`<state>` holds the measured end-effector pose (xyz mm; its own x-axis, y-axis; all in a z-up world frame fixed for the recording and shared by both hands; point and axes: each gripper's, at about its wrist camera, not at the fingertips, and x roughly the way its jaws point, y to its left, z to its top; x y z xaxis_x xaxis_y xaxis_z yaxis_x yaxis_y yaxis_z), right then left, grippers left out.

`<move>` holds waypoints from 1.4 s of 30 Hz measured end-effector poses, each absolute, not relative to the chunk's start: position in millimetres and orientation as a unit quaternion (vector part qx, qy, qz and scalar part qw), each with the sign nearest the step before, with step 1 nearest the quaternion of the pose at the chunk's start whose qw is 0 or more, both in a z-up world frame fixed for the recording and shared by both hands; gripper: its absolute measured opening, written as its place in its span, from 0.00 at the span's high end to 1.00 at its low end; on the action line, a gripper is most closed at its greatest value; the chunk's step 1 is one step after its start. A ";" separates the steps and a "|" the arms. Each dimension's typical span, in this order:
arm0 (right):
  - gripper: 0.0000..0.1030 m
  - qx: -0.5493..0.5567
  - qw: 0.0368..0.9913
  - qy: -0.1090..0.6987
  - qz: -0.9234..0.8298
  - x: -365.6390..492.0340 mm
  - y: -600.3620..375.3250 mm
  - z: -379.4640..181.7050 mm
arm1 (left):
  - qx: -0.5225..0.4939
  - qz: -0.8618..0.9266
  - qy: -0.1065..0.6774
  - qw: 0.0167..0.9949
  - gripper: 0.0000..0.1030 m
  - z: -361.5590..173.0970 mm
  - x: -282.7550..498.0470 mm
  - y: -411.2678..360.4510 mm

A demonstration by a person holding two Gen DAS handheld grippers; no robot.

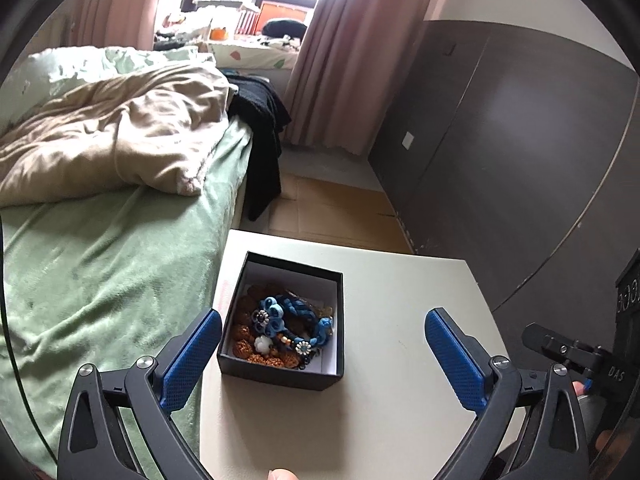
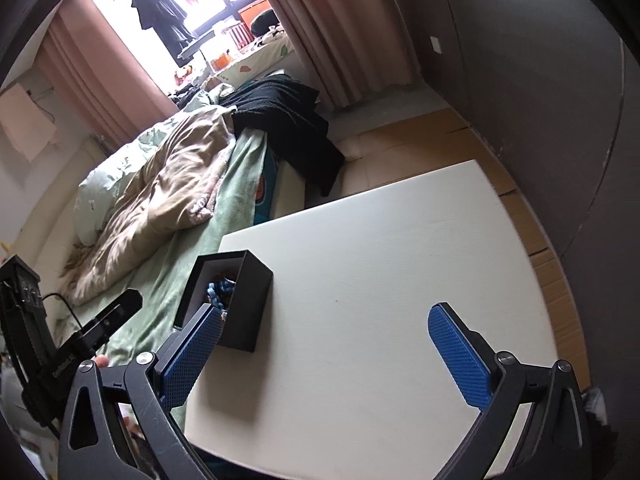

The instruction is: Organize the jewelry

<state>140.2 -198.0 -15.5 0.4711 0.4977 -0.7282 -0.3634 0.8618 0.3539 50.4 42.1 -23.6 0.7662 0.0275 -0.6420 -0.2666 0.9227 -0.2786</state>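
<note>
Left wrist view: left gripper [image 1: 323, 324] spread wide, empty, above black box [image 1: 280, 372] of blue jewelry [image 1: 288, 320] near white table [image 1: 392, 400] edge by the bed [image 1: 100, 260]; right wrist view: right gripper [image 2: 324, 322] equally wide, empty, box [image 2: 248, 304] beside its left finger [image 2: 192, 356].

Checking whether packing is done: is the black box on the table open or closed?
Open. The black box has no lid on, and the blue bracelets inside show from above.
</note>
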 end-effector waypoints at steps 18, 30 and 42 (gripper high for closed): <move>0.00 0.029 0.882 0.407 0.237 100.1 -218.7 7.8 | -0.117 0.082 0.316 0.938 0.02 -10.1 29.7 17.9; 0.00 0.026 0.884 0.405 0.233 97.6 -220.0 8.0 | -0.100 0.075 0.313 0.941 0.02 -9.9 30.5 5.4; 0.00 0.020 0.884 0.408 0.229 95.8 -218.9 8.3 | -0.095 0.064 0.315 0.942 0.02 -10.4 32.0 -1.1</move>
<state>95.8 -218.9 8.3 0.5620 0.4209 -0.7121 -0.3879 0.8944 0.2225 32.0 -1.1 -10.4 0.7932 0.0611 -0.6059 -0.1811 0.9736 -0.1389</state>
